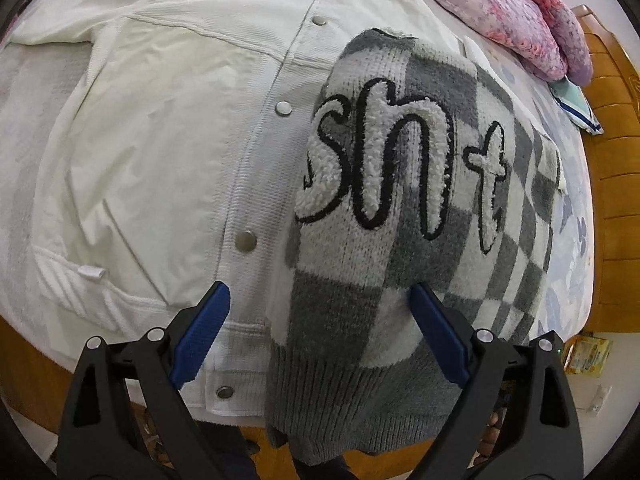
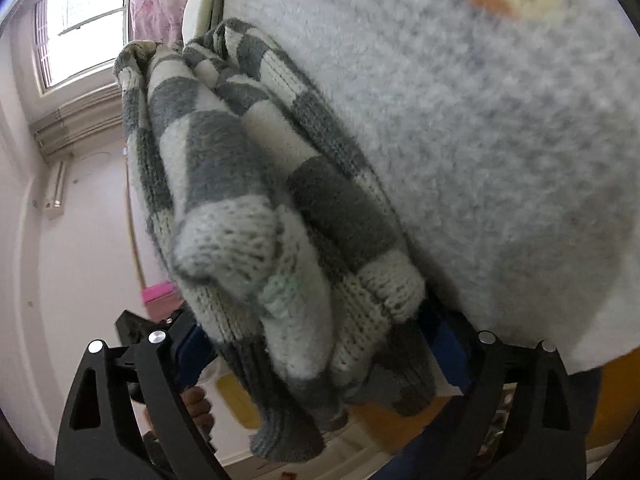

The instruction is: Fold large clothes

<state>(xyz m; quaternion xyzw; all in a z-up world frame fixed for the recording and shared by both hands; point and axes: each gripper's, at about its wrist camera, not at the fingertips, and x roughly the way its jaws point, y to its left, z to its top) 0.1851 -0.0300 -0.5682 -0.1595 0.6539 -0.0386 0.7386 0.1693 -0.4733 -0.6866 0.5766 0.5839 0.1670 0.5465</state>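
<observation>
Bed (image 1: 576,216): L jaws wide over checkered sweater (image 1: 400,208); R jaws wide (window (image 2: 80,28) visible).

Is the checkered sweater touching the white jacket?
Touching. The left wrist view shows the checkered sweater lying on the white jacket, overlapping its right half.

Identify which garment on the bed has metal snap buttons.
The white jacket, lying flat on the bed: a row of snaps runs down its front. The grey-and-white checked sweater overlapping it has only fluffy lettering.

Checkered sweater (image 2: 280,208) hides right tool's (image 2: 320,344) blue pads.
</observation>
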